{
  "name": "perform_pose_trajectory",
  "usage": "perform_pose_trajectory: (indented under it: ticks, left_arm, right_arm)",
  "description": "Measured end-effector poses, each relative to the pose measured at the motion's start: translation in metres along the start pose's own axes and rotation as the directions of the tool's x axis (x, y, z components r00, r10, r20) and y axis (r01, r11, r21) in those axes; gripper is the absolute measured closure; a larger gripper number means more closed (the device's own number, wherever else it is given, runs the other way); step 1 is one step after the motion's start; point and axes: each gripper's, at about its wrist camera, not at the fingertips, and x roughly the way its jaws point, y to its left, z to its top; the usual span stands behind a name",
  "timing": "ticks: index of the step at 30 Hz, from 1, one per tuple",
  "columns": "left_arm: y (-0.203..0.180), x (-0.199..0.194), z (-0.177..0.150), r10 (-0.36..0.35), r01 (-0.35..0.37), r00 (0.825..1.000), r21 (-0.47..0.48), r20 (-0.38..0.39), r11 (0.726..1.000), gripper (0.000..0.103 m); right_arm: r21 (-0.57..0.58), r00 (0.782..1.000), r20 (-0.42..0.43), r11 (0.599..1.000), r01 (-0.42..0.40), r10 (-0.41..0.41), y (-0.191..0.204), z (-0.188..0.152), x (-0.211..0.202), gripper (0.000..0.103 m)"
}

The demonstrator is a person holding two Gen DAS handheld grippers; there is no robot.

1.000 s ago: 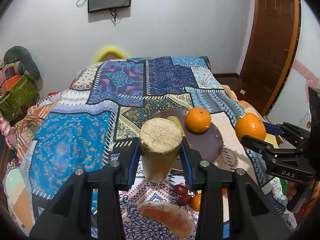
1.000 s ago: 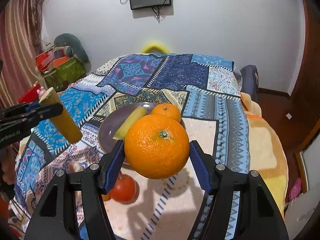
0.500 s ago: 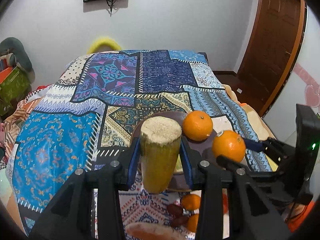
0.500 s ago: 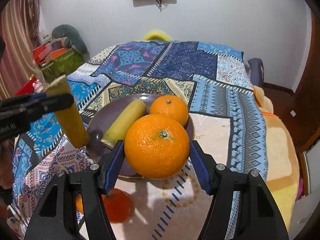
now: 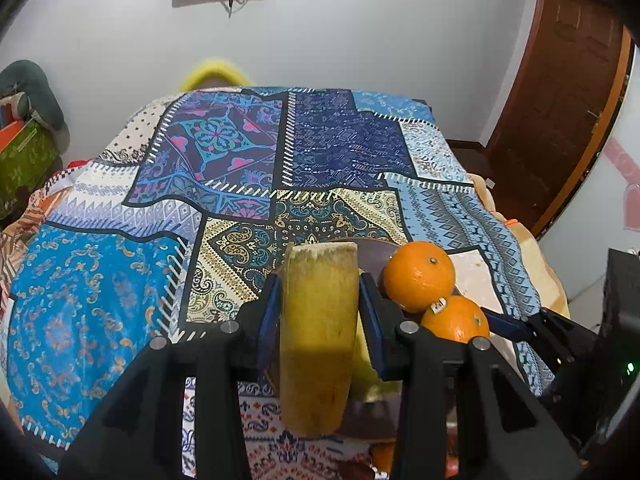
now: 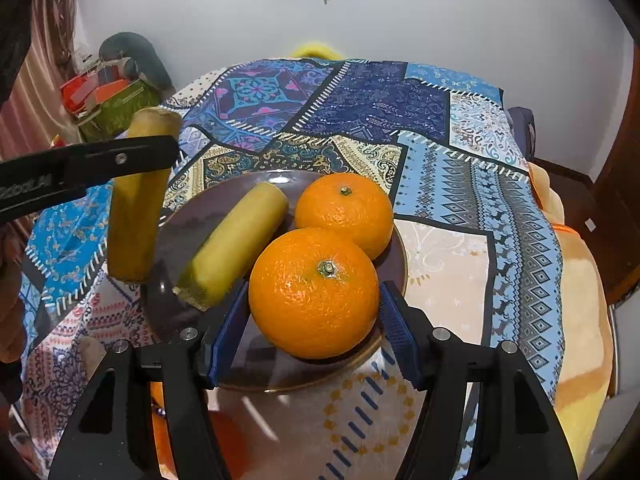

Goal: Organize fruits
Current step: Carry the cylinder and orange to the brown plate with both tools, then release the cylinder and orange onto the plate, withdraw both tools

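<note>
Orange (image 6: 314,292) fruit is sitting pinched between the right gripper's (image 6: 314,320) fingers, now coming down over the plate's (image 6: 192,312) near edge. Left of the plate, the left gripper (image 5: 320,312) is pinching a yellow stalk (image 5: 318,340) and closing in on the rim. Beyond, on the plate, another stalk (image 6: 236,248) and a second orange (image 6: 344,210) are lying, so both held fruits look nearly ready for release.

both grippers have come down over the plate

the left gripper (image 5: 320,312), gripping the yellow stalk piece (image 5: 318,336), has moved from beside the purple plate (image 6: 192,224) to over its near-left edge. the right gripper (image 6: 314,320) has lowered its held orange (image 6: 314,292) until it sits just in front of the orange on the plate (image 6: 346,212), over the dish. the red fruits near the front edge have slipped mostly out of sight.
</note>
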Motion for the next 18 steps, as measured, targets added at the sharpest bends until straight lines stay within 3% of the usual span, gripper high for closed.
perform_pose_trajectory:
  ticks: [11, 18]
  left_arm:
    - [0.007, 0.042, -0.007, 0.030, -0.032, 0.995, -0.021, -0.094, 0.999, 0.065]
    - [0.009, 0.048, -0.011, 0.032, -0.037, 0.992, -0.036, -0.121, 0.999, 0.065]
  right_arm:
    - [-0.028, 1.000, -0.006, 1.000, -0.008, 0.008, 0.001, 0.000, 0.005, 0.040]
    - [-0.022, 1.000, 0.024, 1.000, -0.005, 0.006, 0.001, 0.003, -0.003, 0.034]
